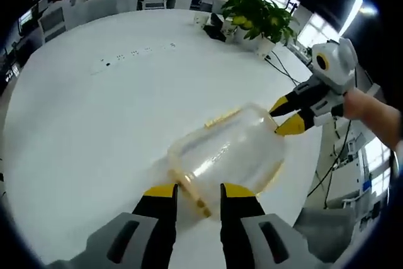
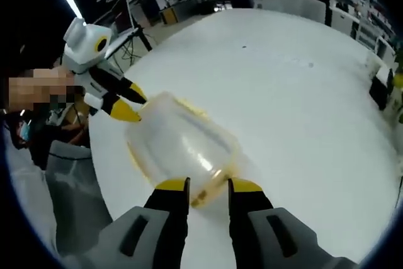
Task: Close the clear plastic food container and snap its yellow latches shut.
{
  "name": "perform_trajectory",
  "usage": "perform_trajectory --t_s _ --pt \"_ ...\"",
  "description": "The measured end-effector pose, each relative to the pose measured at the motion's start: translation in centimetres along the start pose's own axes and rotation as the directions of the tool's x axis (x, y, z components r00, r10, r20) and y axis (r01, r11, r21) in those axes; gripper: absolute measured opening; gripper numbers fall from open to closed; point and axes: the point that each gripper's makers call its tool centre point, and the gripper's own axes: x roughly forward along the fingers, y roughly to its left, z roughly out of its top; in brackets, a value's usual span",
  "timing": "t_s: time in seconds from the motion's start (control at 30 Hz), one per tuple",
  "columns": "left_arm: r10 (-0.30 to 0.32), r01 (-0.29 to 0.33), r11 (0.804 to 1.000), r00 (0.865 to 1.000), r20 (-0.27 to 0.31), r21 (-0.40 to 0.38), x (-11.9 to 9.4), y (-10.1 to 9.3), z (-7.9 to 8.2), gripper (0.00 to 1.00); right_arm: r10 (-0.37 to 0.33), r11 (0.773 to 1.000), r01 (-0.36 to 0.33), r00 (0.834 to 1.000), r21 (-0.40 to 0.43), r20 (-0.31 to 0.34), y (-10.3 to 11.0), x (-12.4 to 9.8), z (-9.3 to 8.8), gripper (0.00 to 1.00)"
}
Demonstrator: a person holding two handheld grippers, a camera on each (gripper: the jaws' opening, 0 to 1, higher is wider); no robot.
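I am holding my left tongs [image 1: 198,194] low at the near end of the clear domed plastic food container with yellow rim latches [image 1: 227,152], jaws spread with a gap between the yellow tips, one yellow latch [image 1: 192,194] sitting right between them but not yet pinched. In the right gripper view my right tongs [image 2: 208,187] are doing the same at the opposite end, jaws parted and straddling the yellow rim there. The container is lying on the round white tabletop [image 1: 94,124], lid apparently down on the base, close to the table's edge on the side where the person is standing. I judge that the main risk is pushing: if I am pressing one latch harder than the other end is bracing, the light, slick container could be sliding sideways toward that near edge and dropping off. A latch could also be skating off a jaw tip, since the tips are narrow and the clear plastic is making the hinge line hard to read. Beyond the container the tabletop is running wide and bare, so I am favouring any shift inward. Farther off, a green leafy potted plant [image 1: 257,12] and dark cables [image 1: 283,67] are sitting near the far rim, well apart from my work.
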Motion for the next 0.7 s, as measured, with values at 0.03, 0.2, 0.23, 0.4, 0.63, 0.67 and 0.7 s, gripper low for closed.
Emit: perform_trajectory --t_s 0.03,0.2,0.23,0.4,0.63,0.67,0.7 --pt "-0.001 0.001 1.000 1.000 0.000 -0.005 0.00 0.02 -0.02 0.20 0.002 1.000 -0.002 1.000 0.006 0.001 -0.01 0.00 -0.02 0.21" --pt "-0.020 0.019 0.997 1.000 -0.008 -0.078 -0.02 -0.10 -0.38 0.19 0.028 0.998 -0.028 1.000 0.061 0.008 -0.12 0.10 -0.09 0.21" --pt "-0.020 0.019 0.998 1.000 -0.007 -0.061 -0.05 -0.17 -0.37 0.19 0.034 0.997 -0.034 0.999 0.074 0.006 -0.10 0.12 -0.11 0.21" --pt "-0.040 0.038 0.996 0.999 -0.023 -0.081 -0.05 -0.33 -0.56 0.19 0.070 0.988 -0.070 0.998 0.139 0.004 -0.05 0.26 -0.26 0.21" --pt "-0.100 0.096 0.984 0.995 -0.019 -0.151 0.12 -0.35 -0.87 0.19 0.118 0.977 -0.118 0.993 0.176 0.010 0.01 0.36 -0.39 0.21" --pt "-0.111 0.106 0.980 0.994 -0.018 -0.168 0.13 -0.38 -0.93 0.19 0.125 0.975 -0.125 0.992 0.183 0.010 0.14 0.37 -0.41 0.20" --pt "-0.126 0.120 0.974 0.992 -0.016 -0.194 0.18 -0.37 -1.00 0.19 0.129 0.974 -0.128 0.992 0.185 0.010 0.17 0.38 -0.40 0.20"
